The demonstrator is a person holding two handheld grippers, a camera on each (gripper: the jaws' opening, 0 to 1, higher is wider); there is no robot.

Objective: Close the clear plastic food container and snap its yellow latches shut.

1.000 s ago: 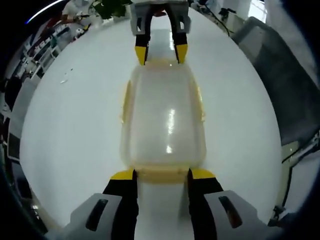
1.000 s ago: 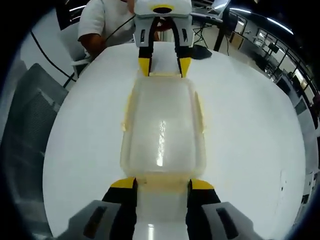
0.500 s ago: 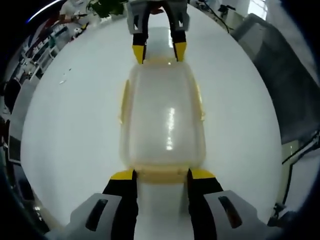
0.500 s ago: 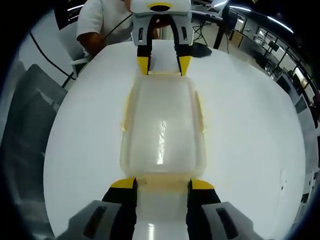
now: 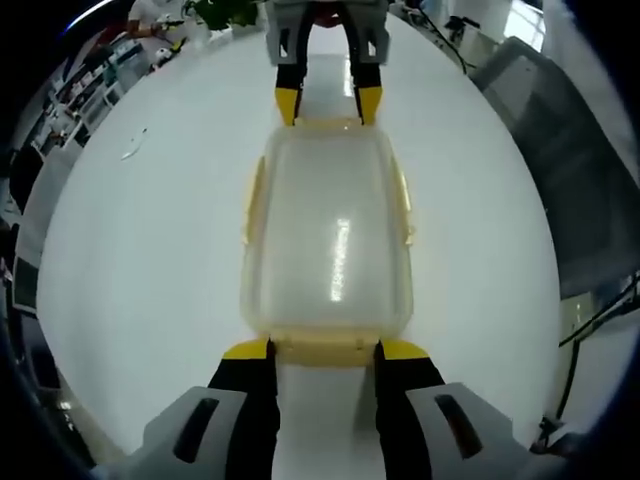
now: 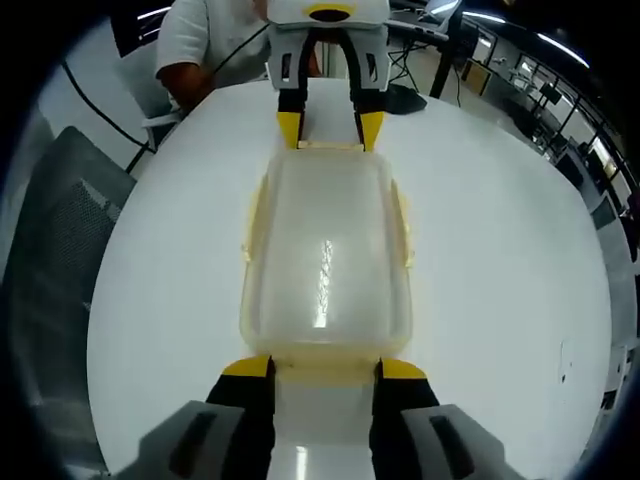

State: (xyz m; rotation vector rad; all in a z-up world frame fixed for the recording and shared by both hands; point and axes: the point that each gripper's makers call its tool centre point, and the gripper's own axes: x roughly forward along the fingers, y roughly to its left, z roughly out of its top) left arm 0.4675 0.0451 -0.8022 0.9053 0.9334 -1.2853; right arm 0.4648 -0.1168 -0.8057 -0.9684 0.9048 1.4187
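One clear plastic food container (image 5: 328, 240) lies on the white table (image 5: 140, 250), lid on, lengthwise between the two grippers. In the left gripper view, the left gripper (image 5: 322, 349) stands at the container's near short end, its two yellow-tipped jaws held apart at a middle width, one on each side of the near yellow latch (image 5: 322, 349). Whether the jaw tips touch the latch or the rim is hard to make out. At the far short end the right gripper (image 5: 328, 103) stands in the same way, jaws apart, tips just at the container's edge.

In the right gripper view the same arrangement shows from the other end: the right gripper (image 6: 322, 368) near, the left gripper (image 6: 330, 125) far, the container (image 6: 325, 255) between.

I count four yellow latches: one at each short end and one on each long side (image 5: 252, 200). If they are snapped shut I cannot tell. The inside of the container is hazy.

Beyond the left gripper a person's white sleeve (image 6: 205, 40) is cut off by the view's edge.
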